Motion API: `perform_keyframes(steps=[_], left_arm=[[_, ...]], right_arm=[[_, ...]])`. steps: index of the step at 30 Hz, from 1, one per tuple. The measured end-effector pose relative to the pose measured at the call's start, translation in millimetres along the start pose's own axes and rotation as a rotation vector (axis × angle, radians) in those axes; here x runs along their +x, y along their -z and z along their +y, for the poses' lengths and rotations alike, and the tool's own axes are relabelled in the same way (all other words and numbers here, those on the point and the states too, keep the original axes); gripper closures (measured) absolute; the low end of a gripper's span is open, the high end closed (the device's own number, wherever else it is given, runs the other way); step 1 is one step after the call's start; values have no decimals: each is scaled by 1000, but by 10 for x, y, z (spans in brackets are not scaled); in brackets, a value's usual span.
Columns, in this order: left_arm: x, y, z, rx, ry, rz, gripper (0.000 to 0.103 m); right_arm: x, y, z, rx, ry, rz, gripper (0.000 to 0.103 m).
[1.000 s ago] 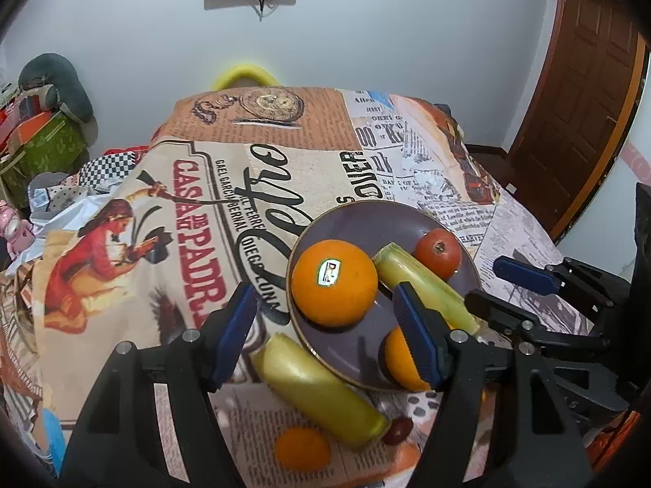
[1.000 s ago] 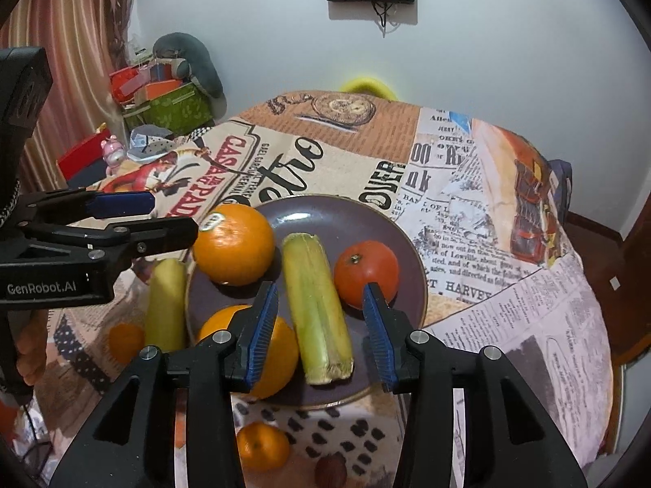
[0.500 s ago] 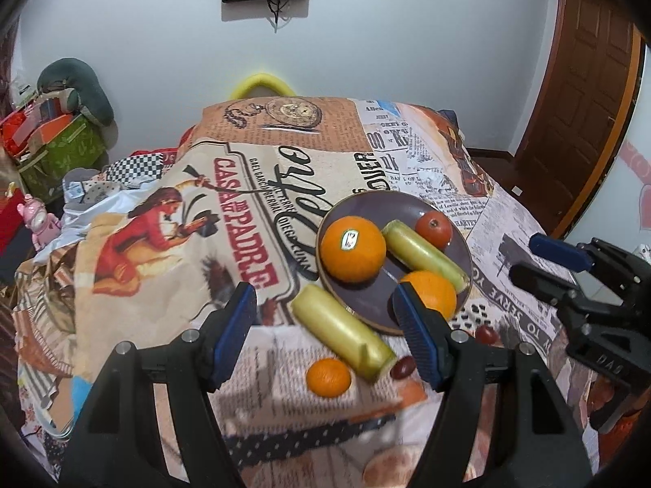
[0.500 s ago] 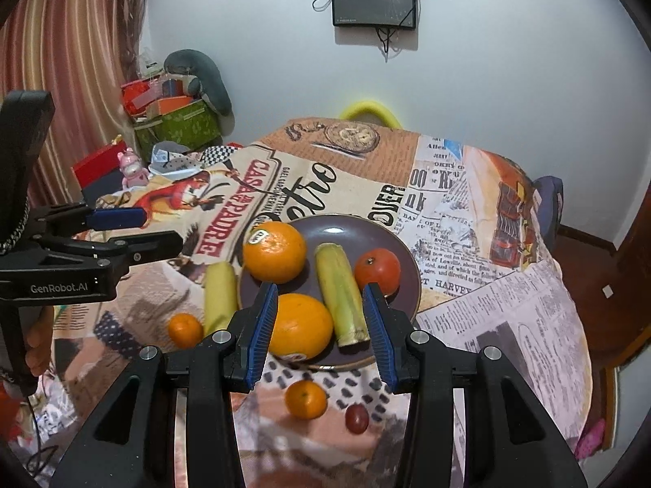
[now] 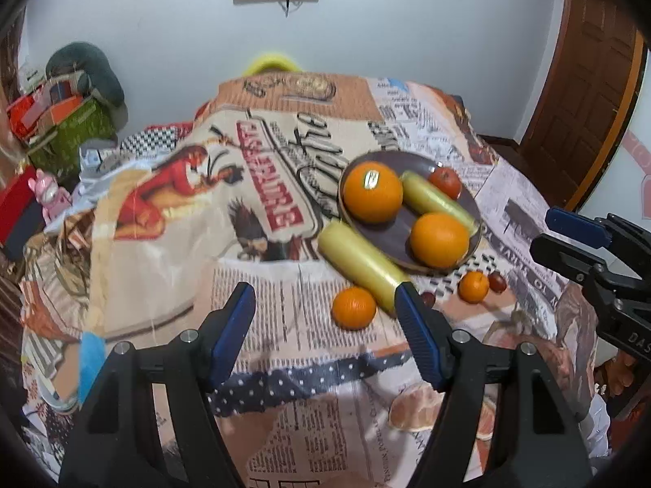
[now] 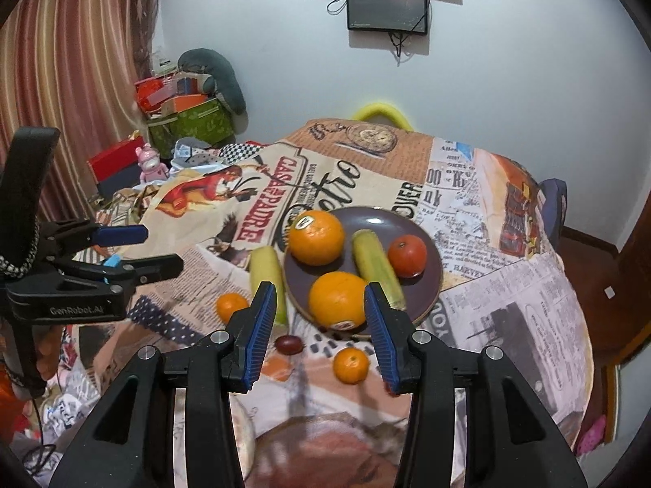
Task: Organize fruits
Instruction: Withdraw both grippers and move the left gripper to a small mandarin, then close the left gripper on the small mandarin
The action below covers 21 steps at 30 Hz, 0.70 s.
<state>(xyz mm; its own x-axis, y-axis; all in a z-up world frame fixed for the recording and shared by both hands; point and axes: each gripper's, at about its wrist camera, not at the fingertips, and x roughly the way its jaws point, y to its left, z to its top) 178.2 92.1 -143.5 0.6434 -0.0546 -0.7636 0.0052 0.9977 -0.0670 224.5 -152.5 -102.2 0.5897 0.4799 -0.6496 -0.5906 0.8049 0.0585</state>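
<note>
A dark purple plate [image 5: 392, 229] [image 6: 374, 219] on the printed tablecloth holds two oranges [image 5: 372, 191] [image 6: 337, 305], a long yellow-green fruit [image 6: 376, 268] and a red tomato [image 5: 445, 182] [image 6: 407, 255]. A second yellow-green fruit [image 5: 358, 260] [image 6: 266, 280] lies beside the plate. Nearer me lie two mandarins [image 5: 354, 307] [image 6: 350, 364] and a dark grape [image 6: 289, 344]. My left gripper [image 5: 323, 325] [image 6: 160, 249] is open and empty, hovering short of the loose fruit. My right gripper [image 6: 319, 329] [image 5: 543, 232] is open with nothing held, back from the plate.
The cloth [image 5: 264, 325] drapes over all the table's edges. Boxes, a green bin [image 6: 187, 124] and a pink toy [image 6: 150, 162] crowd the far left. A wooden door [image 5: 590, 81] stands at the right, and a yellow chair back [image 6: 380, 112] beyond the table.
Both grippers have drawn back from the plate, so the fruit looks smaller and farther. More of the near cloth, the second mandarin and the grapes have come into view.
</note>
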Motion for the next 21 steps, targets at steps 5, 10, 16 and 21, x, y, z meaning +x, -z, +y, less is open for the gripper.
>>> perform_keyframes(steps=[5, 10, 16, 21], left_arm=[[264, 129, -3, -8, 16, 57, 32], [517, 196, -55, 2, 29, 97, 33], [804, 213, -81, -10, 64, 139, 42], [938, 215, -111, -15, 92, 149, 55]], right_arm=[[124, 79, 82, -13, -14, 37, 61], [258, 127, 92, -12, -23, 68, 61], [429, 163, 72, -3, -35, 101, 61], [535, 181, 75, 5, -46, 121, 61]])
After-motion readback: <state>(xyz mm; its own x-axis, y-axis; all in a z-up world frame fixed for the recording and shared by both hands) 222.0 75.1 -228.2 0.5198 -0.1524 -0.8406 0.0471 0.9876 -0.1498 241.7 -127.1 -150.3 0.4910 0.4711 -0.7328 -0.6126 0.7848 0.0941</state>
